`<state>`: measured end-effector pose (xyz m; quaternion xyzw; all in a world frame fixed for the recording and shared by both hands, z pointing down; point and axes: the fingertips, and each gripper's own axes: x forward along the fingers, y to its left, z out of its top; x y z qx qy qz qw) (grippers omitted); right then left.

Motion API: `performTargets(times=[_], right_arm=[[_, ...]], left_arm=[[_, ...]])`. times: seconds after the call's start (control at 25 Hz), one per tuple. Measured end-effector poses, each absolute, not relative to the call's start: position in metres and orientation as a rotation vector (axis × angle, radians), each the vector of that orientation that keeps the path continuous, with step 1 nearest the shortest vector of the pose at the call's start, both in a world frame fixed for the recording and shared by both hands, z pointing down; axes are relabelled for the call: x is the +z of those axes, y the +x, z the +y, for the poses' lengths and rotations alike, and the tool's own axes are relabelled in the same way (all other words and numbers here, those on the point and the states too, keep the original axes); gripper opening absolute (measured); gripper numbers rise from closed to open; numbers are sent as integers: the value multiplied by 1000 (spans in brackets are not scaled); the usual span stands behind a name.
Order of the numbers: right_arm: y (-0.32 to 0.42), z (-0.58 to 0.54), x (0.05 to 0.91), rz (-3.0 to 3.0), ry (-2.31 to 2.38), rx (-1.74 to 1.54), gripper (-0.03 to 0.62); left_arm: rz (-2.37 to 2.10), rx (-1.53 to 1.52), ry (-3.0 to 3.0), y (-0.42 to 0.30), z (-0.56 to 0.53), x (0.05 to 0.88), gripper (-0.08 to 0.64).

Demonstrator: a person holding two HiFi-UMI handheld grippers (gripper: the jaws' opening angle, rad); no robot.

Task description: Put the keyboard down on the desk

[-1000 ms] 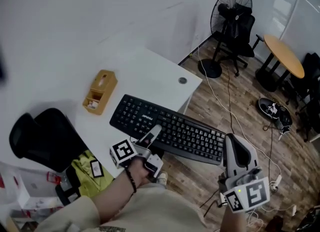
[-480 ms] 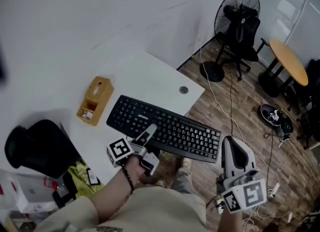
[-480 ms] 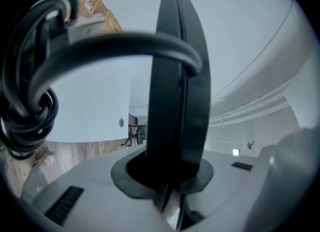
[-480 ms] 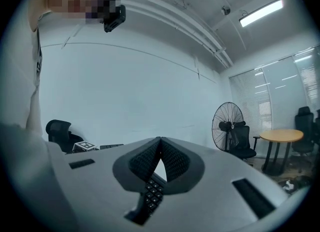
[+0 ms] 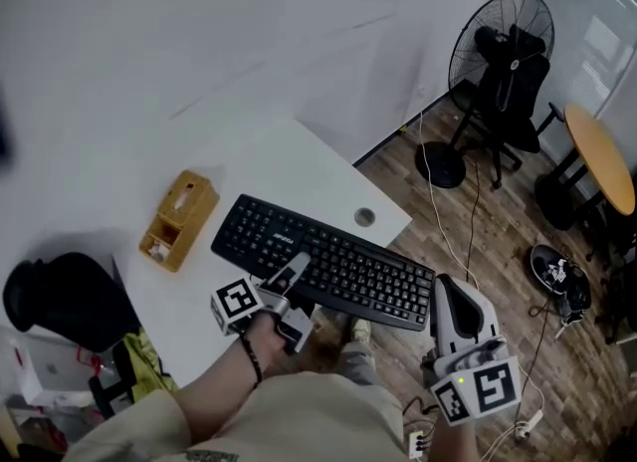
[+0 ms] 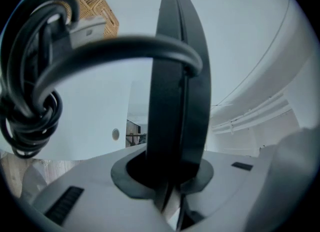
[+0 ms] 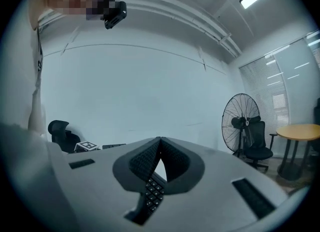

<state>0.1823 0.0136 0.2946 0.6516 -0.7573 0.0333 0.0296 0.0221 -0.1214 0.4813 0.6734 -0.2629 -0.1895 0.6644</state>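
A black keyboard (image 5: 323, 263) hangs over the front right corner of the white desk (image 5: 289, 156), its right end out past the desk edge above the floor. My left gripper (image 5: 296, 273) is shut on its near long edge. In the left gripper view the keyboard (image 6: 177, 91) stands edge-on between the jaws, with its coiled cable (image 6: 27, 91) hanging at the left. My right gripper (image 5: 449, 293) sits just off the keyboard's right end. Its tips (image 7: 160, 140) meet, and some keys (image 7: 152, 192) show through the gap below them.
A yellow wicker box (image 5: 177, 219) stands on the desk to the left of the keyboard, and a round cable hole (image 5: 365, 216) lies behind it. A black office chair (image 5: 65, 301) is at the left. A fan (image 5: 498, 62), a round wooden table (image 5: 602, 156), shoes (image 5: 557, 273) and cables occupy the floor at the right.
The keyboard, held by my left gripper, has moved farther over the desk toward the cable hole. My right gripper has followed at its right end. The head view has shifted.
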Motion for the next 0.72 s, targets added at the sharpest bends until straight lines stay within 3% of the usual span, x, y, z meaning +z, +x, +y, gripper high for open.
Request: performTargets(times=[0.48, 0.72], right_arm=[[297, -98, 286, -2473, 1809, 103, 25], [316, -134, 291, -2527, 1736, 129, 25]], left_arm=[[-727, -559, 1495, 106, -207, 469, 87], [-786, -588, 1473, 115, -224, 471, 87]])
